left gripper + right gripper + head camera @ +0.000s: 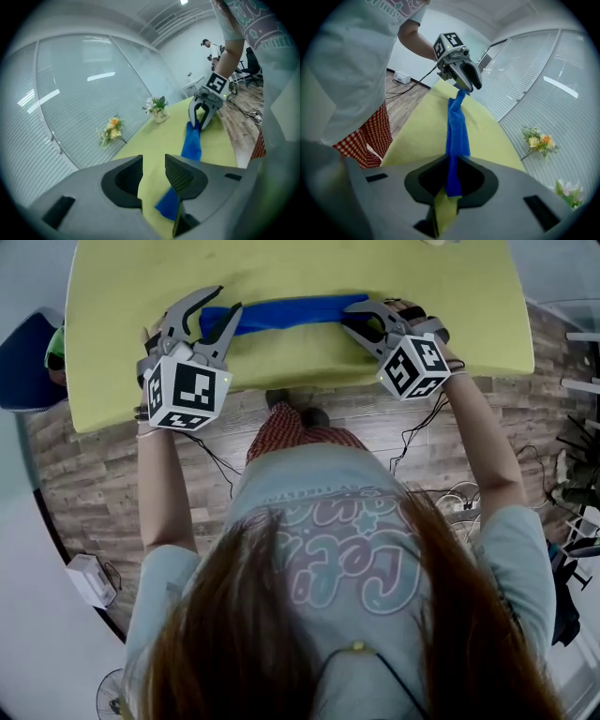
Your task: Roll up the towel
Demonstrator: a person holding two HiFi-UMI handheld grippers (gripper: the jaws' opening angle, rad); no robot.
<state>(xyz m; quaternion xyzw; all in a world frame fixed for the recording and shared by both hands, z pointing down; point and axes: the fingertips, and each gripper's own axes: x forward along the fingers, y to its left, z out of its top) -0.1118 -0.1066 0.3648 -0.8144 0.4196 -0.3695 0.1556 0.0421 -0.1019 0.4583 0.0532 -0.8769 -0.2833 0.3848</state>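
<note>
Blue towel [281, 313] lying as long narrow roll on yellow-green table [131, 296], toward person's edge, stretching between both grippers; right gripper [452, 174] clenching one towel end, cloth pinched between jaws; left gripper [153, 165] standing released, jaws apart, nothing between pads, hovering just above other towel end; flower bunches [111, 130] sitting at table's far side, beside glass wall [70, 93].
</note>
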